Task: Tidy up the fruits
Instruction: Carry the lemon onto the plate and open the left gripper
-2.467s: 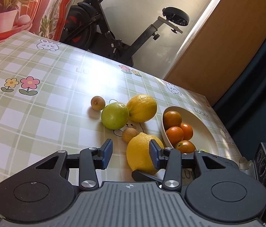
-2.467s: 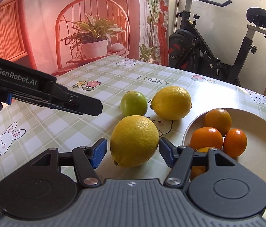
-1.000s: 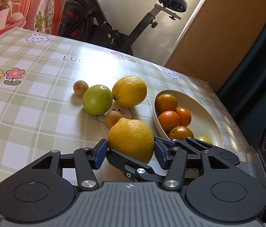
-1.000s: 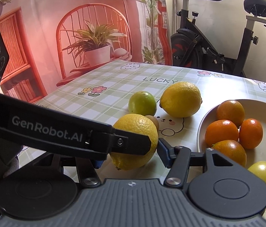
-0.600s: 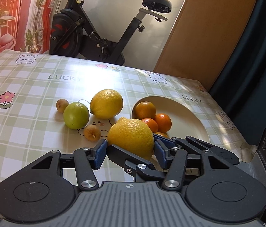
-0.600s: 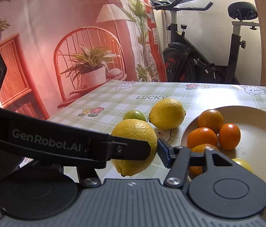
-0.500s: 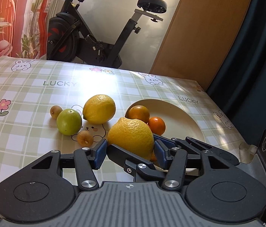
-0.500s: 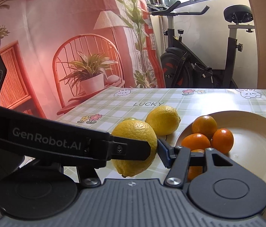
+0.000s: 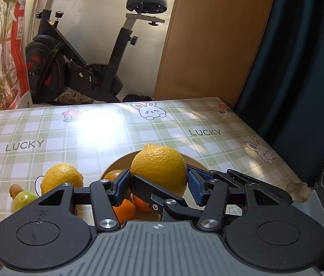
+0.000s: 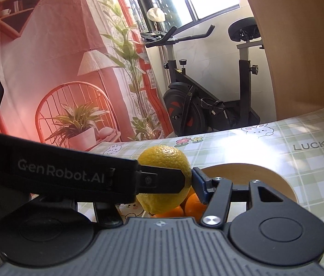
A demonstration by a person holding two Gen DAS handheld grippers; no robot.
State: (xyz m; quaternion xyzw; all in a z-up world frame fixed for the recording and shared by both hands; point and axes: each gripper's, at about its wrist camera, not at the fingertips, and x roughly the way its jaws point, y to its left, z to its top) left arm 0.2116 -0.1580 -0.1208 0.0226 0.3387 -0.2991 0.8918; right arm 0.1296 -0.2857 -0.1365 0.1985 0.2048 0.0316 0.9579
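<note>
Left wrist view: lemon (image 9: 159,169) above bowl (image 9: 194,161), both grippers (image 9: 158,185) around it.

Left gripper (image 9: 158,182) and right gripper (image 10: 162,184): black linkage arms with silver pivot screws, blue finger pads (image 9: 121,185), ribbed grey housing at 6 o'clock, and white "GenRobot.AI" lettering at 9 o'clock.

Oranges (image 9: 125,209) crowding the bowl's (image 9: 208,164) near side; bare checked tablecloth (image 9: 106,133) beyond.
</note>
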